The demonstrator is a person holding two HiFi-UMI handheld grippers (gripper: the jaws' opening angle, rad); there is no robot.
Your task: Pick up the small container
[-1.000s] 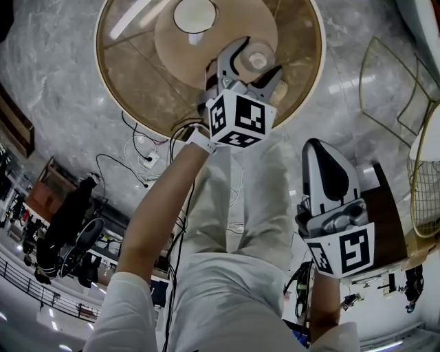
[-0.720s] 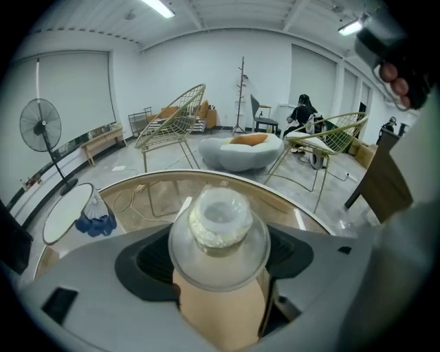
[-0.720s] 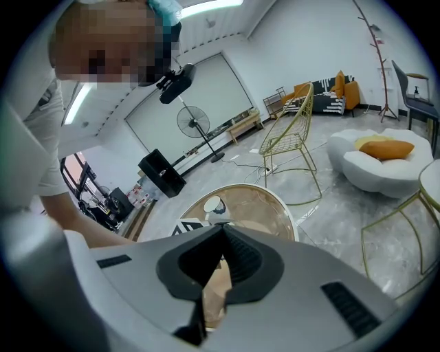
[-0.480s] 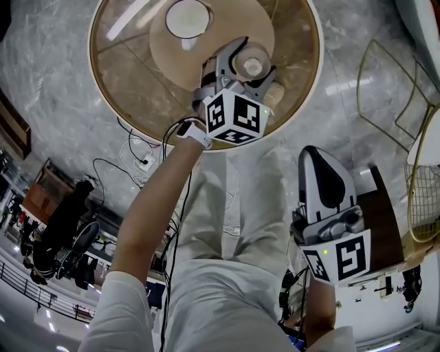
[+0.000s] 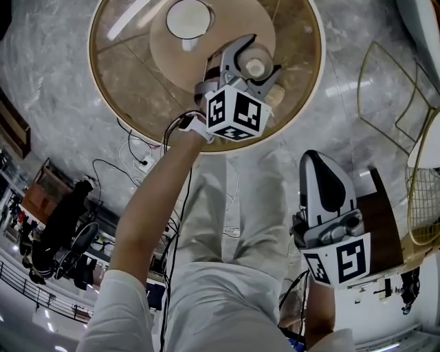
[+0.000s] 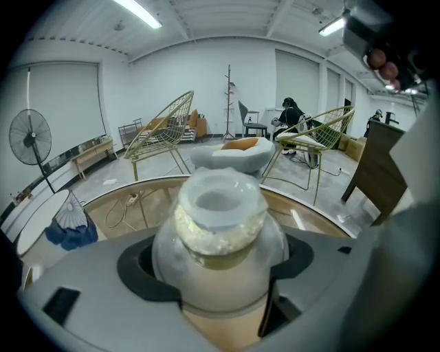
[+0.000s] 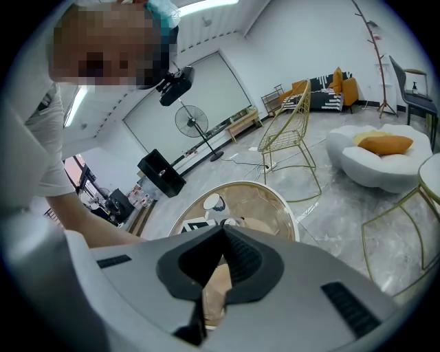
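Note:
The small container point(image 5: 255, 67) is a clear round jar with a white lid and pale contents. It is over the round wooden board point(image 5: 172, 55) on the glass table point(image 5: 130, 96). My left gripper point(image 5: 257, 58) reaches out over the table, shut on the jar, with a jaw on each side. In the left gripper view the small container point(image 6: 218, 227) fills the gap of the left gripper point(image 6: 218, 275), and both black pads touch its belly. My right gripper point(image 5: 321, 155) hangs back near my legs, shut and holding nothing. In its own view the right gripper point(image 7: 222, 234) has its jaws pressed together.
A white bowl point(image 5: 188, 18) sits at the far side of the board. A small beige object point(image 5: 275, 93) lies just right of the left gripper. Gold wire chairs point(image 5: 392, 89) stand to the right, cables point(image 5: 141, 155) lie on the floor at the left, and a dark wooden table point(image 5: 385, 213) is beside my right gripper.
The left gripper's jaws have drawn in round the container, and the gripper has shifted slightly. The right gripper has hardly moved.

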